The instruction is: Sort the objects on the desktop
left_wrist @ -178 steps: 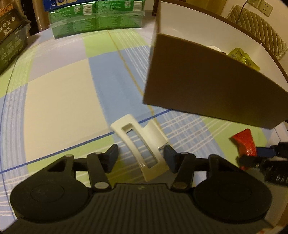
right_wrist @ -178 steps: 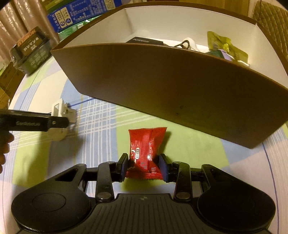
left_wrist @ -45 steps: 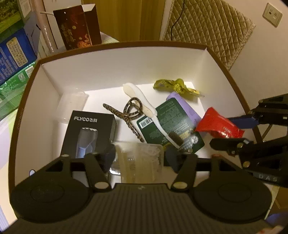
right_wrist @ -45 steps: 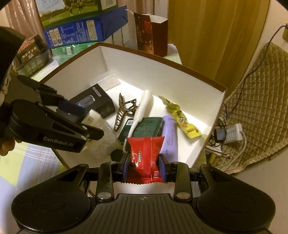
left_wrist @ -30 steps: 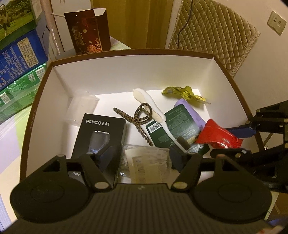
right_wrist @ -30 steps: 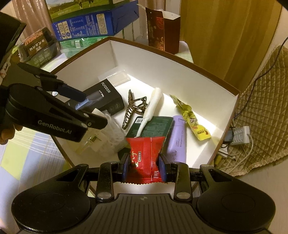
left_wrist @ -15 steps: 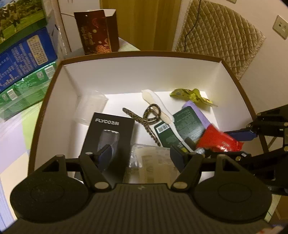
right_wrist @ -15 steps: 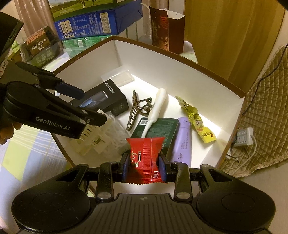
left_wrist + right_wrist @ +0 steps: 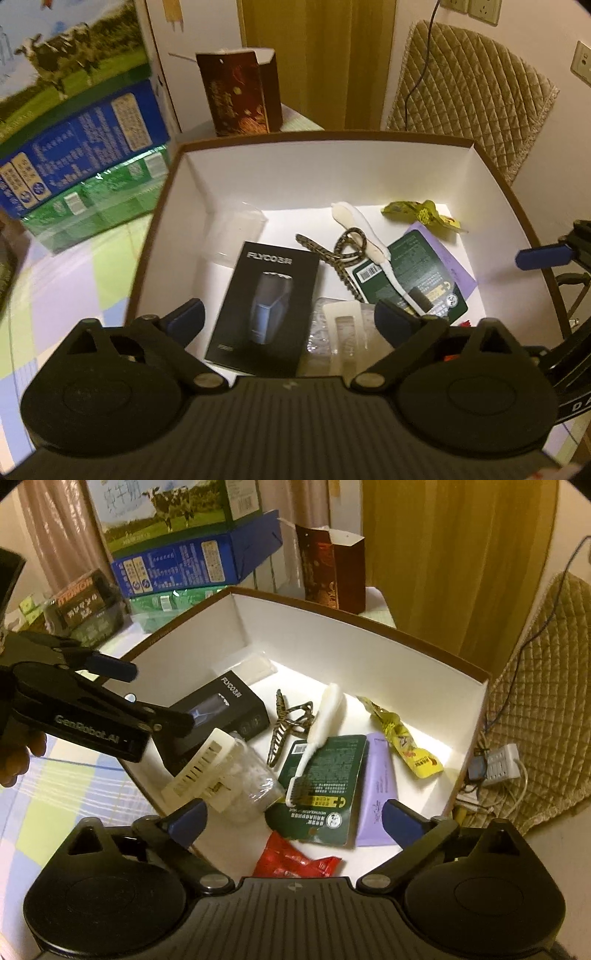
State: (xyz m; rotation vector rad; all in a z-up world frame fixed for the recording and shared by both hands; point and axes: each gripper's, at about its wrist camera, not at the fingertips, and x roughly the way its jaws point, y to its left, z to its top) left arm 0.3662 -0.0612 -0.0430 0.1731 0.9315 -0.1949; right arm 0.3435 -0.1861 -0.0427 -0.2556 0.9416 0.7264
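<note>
Red packet point(image 9: 295, 862) dropped, both jaws just opened

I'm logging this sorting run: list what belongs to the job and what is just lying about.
Job:
- box
- red snack packet
- clear bag with the white clip
- left gripper, open
- right gripper, open

Lying about:
- stacked cartons
- dark gift bag
- power strip
</note>
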